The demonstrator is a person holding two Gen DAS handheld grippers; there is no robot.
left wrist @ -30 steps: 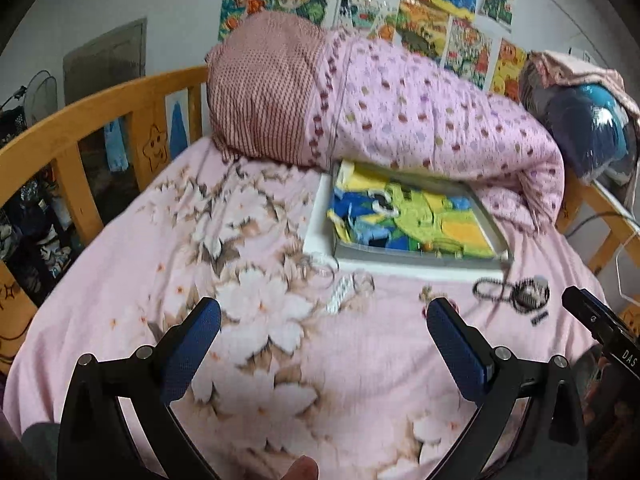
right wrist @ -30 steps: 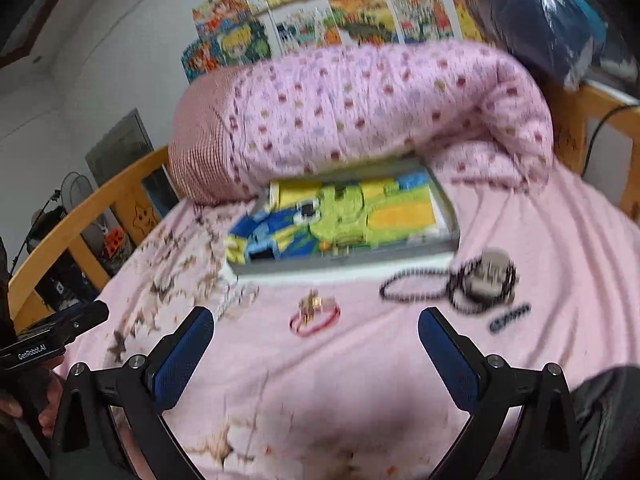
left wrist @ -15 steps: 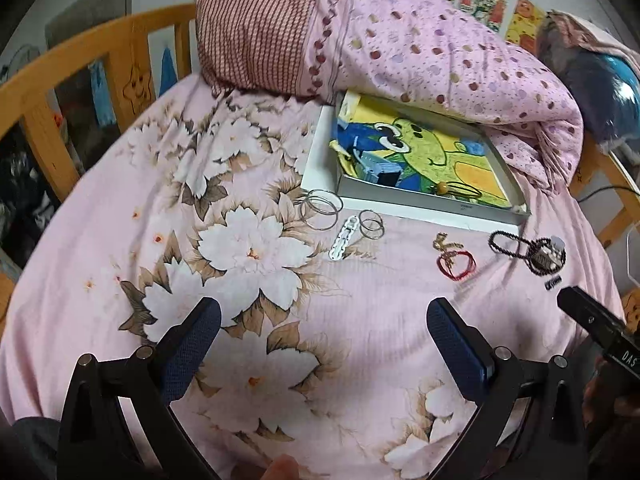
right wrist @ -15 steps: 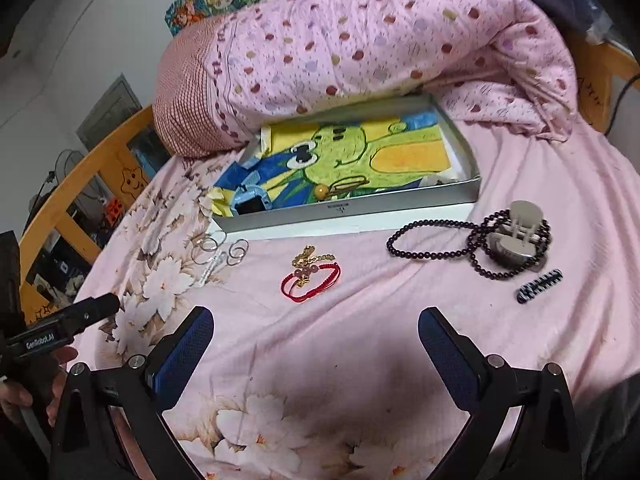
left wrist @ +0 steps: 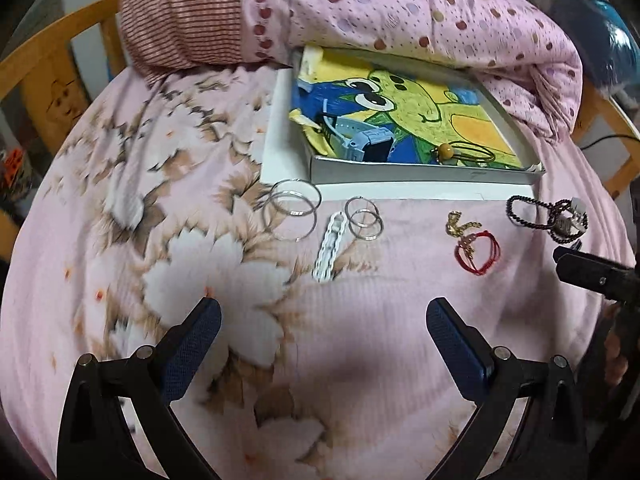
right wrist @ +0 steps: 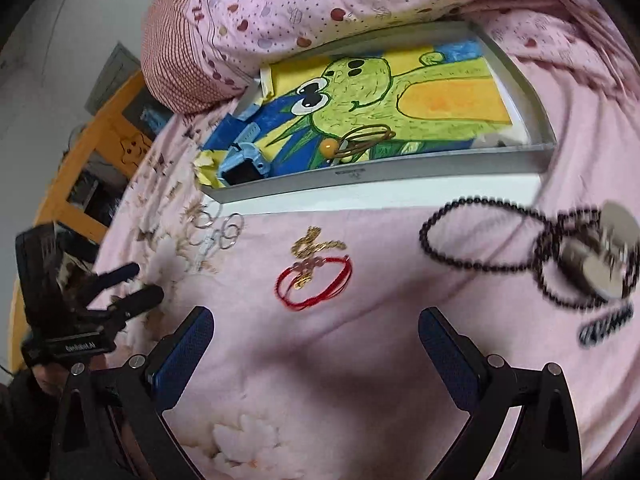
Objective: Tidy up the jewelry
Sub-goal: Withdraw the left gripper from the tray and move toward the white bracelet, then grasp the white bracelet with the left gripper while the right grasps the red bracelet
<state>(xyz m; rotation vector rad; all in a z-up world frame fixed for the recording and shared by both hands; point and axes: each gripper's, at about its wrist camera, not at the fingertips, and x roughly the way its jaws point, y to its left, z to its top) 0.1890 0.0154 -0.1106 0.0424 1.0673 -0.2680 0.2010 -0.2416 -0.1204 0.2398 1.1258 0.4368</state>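
Note:
Jewelry lies on a pink floral bedsheet before a shallow grey box (left wrist: pixel 420 170) (right wrist: pixel 384 170) lined with a frog drawing. In the box lie a blue watch (left wrist: pixel 360 142) (right wrist: pixel 244 162) and a gold hair tie with a bead (left wrist: pixel 460 152) (right wrist: pixel 356 142). On the sheet lie silver hoops (left wrist: pixel 292 210) (right wrist: pixel 216 224), a white clip (left wrist: pixel 330 246), a red string bracelet (left wrist: pixel 478 252) (right wrist: pixel 314 284) with a gold chain (right wrist: pixel 314 244), and a black bead necklace (left wrist: pixel 544 214) (right wrist: pixel 492 240). My left gripper (left wrist: pixel 320 340) is open and empty before the clip. My right gripper (right wrist: pixel 316 348) is open and empty before the red bracelet.
A rolled pink dotted quilt (left wrist: pixel 400 12) and a checked pillow (left wrist: pixel 184 16) lie behind the box. A wooden bed rail (left wrist: pixel 52 64) runs along the left. A grey claw clip (right wrist: pixel 600 260) and a dark hair clip (right wrist: pixel 608 326) lie at the right.
Both grippers have tilted down and moved in closer to the jewelry on the sheet. Both stay open and empty.

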